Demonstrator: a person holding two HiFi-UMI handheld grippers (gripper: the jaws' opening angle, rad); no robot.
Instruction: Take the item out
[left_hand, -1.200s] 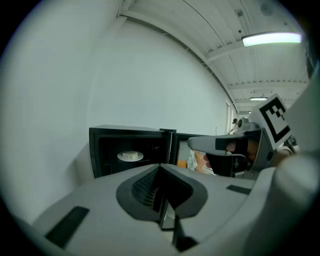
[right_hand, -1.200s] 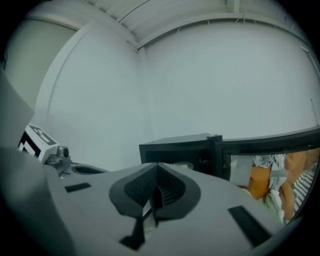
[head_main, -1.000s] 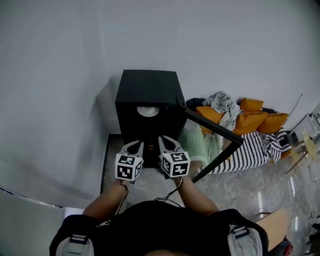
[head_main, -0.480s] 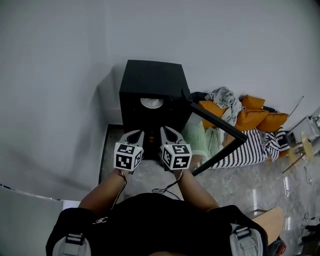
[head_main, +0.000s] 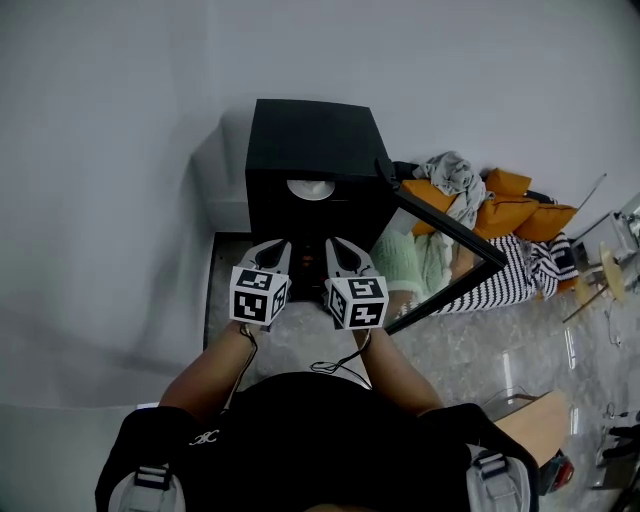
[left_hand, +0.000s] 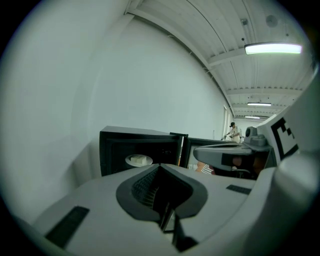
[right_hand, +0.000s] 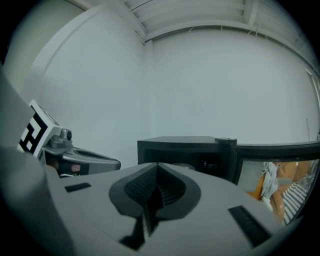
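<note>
A black oven (head_main: 310, 130) stands on the floor against the white wall, its glass door (head_main: 440, 225) swung open to the right. On a shelf inside lies a white plate (head_main: 311, 189) with a pale piece of food on it; the same plate (left_hand: 138, 160) also appears in the left gripper view. My left gripper (head_main: 277, 247) and right gripper (head_main: 335, 245) are held side by side just in front of the opening, below the plate. Both are shut with nothing between the jaws. In their own views the left gripper (left_hand: 159, 167) and right gripper (right_hand: 157, 166) point at the oven (right_hand: 185, 145).
Orange cushions (head_main: 505, 215), a grey cloth (head_main: 452, 175) and a striped blanket (head_main: 500, 280) lie heaped on the floor to the right of the open door. The white wall (head_main: 120, 150) runs close along the left. A person (left_hand: 232, 131) stands far off.
Both grippers have drifted a little forward toward the oven opening, still side by side and shut. The oven and plate sit slightly closer in the head view.
</note>
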